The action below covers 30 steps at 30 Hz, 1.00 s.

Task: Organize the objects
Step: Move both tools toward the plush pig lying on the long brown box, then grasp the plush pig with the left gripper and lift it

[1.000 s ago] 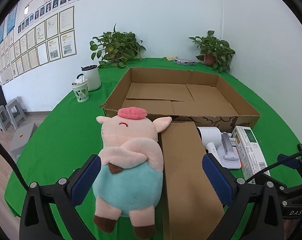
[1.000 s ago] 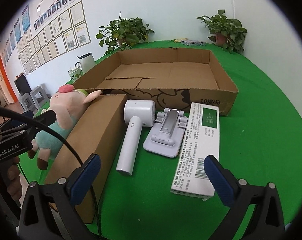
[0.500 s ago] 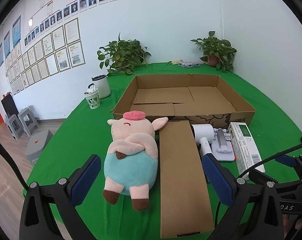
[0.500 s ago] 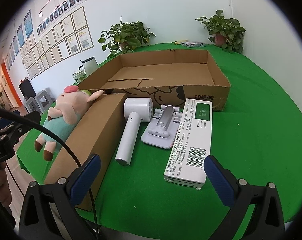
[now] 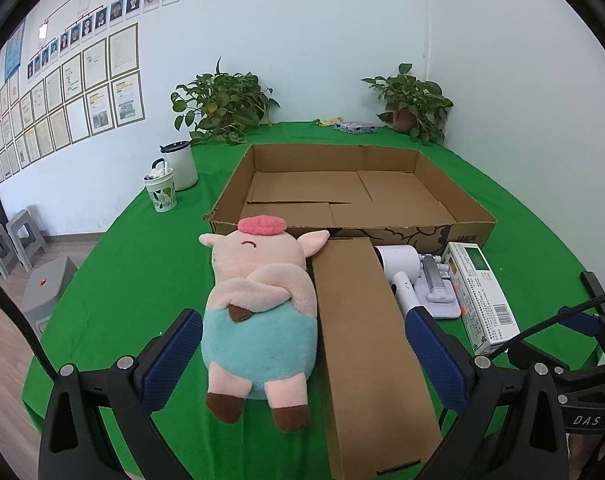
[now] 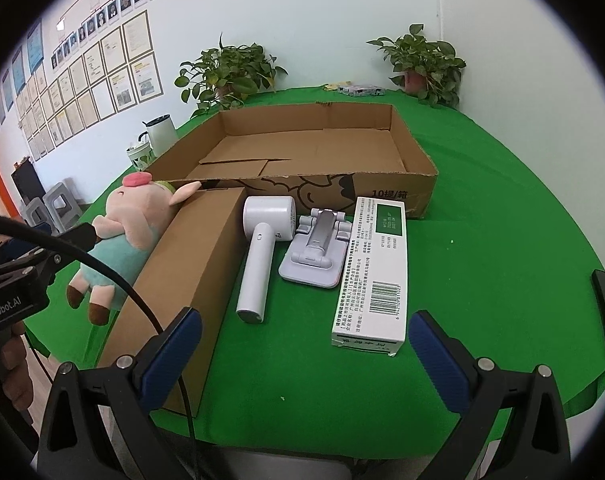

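A plush pig (image 5: 258, 308) in a teal outfit lies on the green table, touching the left side of a long brown box (image 5: 366, 344). To the right of that box lie a white handheld device (image 5: 398, 276), a grey folding stand (image 5: 436, 292) and a white-and-green carton (image 5: 482, 296). Behind them stands a large, shallow, empty cardboard box (image 5: 334, 158). My left gripper (image 5: 302, 356) is open, just short of the pig and the long box. My right gripper (image 6: 302, 352) is open, short of the white device (image 6: 262, 240), stand (image 6: 316, 252) and carton (image 6: 376, 264). Neither holds anything.
A white kettle (image 5: 180, 164) and a patterned cup (image 5: 160, 194) stand at the table's left edge. Two potted plants (image 5: 222, 108) (image 5: 414, 104) and a small packet (image 5: 356, 127) sit at the back. Grey stools (image 5: 18, 236) stand on the floor at the left. Green cloth lies bare right of the carton.
Both grippers have drawn back from the objects, so the pig and the carton look smaller than a second ago. Both stay open; nothing on the table has moved.
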Motion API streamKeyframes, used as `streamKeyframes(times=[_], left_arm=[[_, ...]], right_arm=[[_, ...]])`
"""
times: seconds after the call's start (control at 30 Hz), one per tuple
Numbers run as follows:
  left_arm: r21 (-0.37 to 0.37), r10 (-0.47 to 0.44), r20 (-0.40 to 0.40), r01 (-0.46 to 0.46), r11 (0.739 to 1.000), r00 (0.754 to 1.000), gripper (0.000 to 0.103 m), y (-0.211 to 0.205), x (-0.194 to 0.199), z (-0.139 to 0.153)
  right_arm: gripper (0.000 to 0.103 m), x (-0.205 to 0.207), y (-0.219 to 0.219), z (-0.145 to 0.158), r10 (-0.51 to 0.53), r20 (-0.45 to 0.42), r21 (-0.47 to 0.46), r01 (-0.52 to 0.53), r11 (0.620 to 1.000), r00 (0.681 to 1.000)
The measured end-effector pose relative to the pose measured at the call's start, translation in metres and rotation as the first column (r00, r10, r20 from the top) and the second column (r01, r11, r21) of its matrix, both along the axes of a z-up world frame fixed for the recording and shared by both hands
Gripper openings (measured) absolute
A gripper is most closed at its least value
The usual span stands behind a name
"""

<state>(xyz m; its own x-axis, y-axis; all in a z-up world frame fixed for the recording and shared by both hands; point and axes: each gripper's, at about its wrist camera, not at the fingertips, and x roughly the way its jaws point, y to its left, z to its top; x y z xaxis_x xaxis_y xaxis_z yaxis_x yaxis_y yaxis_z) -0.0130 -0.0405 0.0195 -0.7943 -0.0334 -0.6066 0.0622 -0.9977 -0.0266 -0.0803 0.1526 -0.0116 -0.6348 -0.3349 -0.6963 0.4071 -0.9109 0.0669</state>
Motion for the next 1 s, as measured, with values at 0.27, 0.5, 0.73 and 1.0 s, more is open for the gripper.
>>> streamKeyframes(times=[0.27, 0.5, 0.73, 1.0], left_arm=[[0.02, 0.053, 0.033, -0.053, 0.998, 0.998, 0.102, -0.033, 0.002, -0.015], [0.03, 0.103, 0.065, -0.105, 0.994, 0.993, 0.102, -0.047, -0.007, -0.024], [0.003, 0.067, 0.093, -0.068, 0.998, 0.993, 0.102, -0.035, -0.027, -0.03], [0.008, 0.049, 0.087, -0.05, 0.999, 0.995, 0.102, -0.04, -0.048, -0.022]], right_arm=[[0.103, 0.0, -0.037, -0.003, 0.057, 0.007, 0.032, -0.057, 0.998, 0.998], [0.103, -0.009, -0.055, -0.005, 0.126, 0.01, 0.044, -0.126, 0.991, 0.992], [0.103, -0.022, -0.044, -0.007, 0.1, 0.031, 0.014, -0.1, 0.995, 0.995], [0.103, -0.033, -0.045, -0.003, 0.106, 0.01, 0.009, -0.106, 0.994, 0.994]])
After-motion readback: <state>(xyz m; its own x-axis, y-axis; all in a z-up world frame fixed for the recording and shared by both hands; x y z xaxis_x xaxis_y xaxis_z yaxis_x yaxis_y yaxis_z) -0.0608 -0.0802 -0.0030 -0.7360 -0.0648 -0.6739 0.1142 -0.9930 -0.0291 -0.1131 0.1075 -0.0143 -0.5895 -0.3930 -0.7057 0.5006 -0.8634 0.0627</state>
